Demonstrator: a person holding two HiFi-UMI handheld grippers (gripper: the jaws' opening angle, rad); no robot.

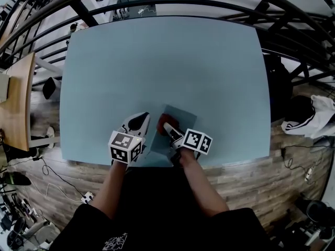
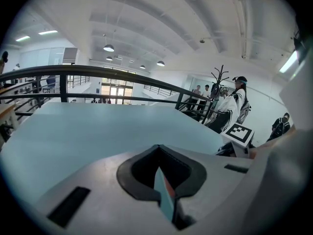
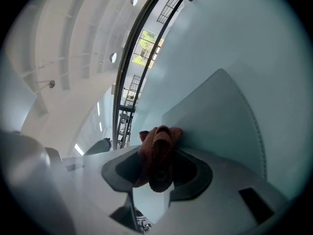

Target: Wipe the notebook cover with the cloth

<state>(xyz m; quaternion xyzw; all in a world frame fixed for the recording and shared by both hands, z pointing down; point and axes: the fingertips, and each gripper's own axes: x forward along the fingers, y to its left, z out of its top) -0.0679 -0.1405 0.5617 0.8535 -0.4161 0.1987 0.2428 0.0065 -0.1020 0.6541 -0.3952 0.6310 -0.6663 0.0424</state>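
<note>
Pale-blue counter (image 1: 157, 61), wipe step in hand: cloth already on the cover.
Notebook (image 1: 181, 120) lies flat near the counter's front edge, matching blue, outline faint. Right hand-held gripper (image 1: 167, 128) is clamped on the red-brown cloth (image 3: 159, 151), which touches the cover. Left hand-held gripper (image 1: 138, 124) sits just beside the notebook's left edge, jaws drawn together. Thin blue sliver in their seam: unidentified. Judged next: press the cloth flat and draw it across. Marker cubes and hands hide the notebook's near part.
</note>
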